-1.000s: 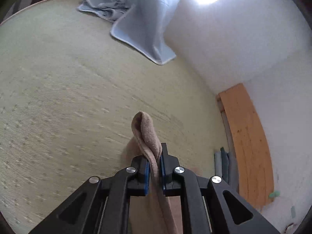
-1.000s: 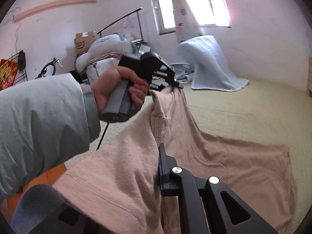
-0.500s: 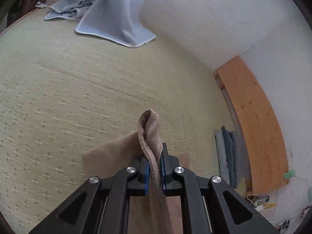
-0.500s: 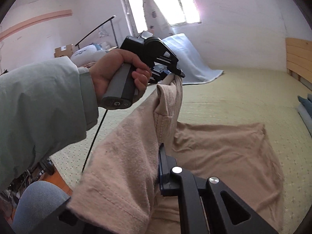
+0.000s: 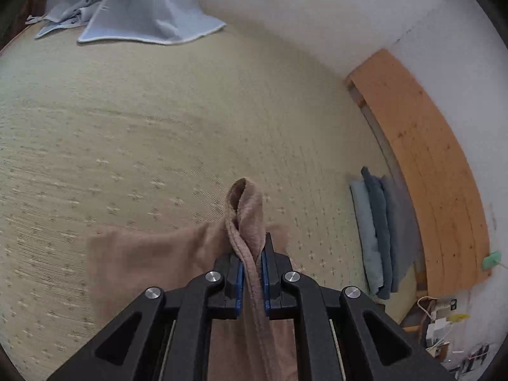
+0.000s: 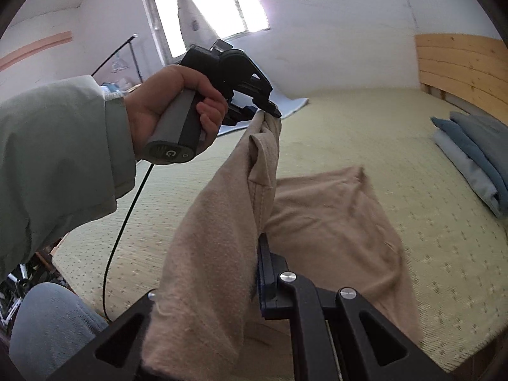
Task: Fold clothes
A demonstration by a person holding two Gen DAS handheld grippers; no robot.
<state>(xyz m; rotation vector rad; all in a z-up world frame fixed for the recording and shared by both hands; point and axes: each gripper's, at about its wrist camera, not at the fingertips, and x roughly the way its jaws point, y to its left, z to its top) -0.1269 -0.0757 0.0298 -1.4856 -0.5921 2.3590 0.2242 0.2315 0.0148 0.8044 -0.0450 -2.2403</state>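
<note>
**Holding a tan garment above a woven mat**

Stretching across the room, a pale green woven mat (image 5: 127,120) with small flecks. At far left, a crumpled blue blanket (image 5: 143,16) against white wall. Centre: soft, nubby tan garment (image 6: 333,222), lifted, far end trailing on the mat, clenched in left gripper (image 5: 252,273) and right gripper (image 6: 254,273). Right: folded blue clothes (image 5: 381,231), wooden headboard (image 5: 428,165).

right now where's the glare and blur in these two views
Right wrist view: the window is blown out white, and the far edge of the tan garment is smeared. Left wrist view: evenly lit, the mat streaked; both views bow toward dark corners.
</note>
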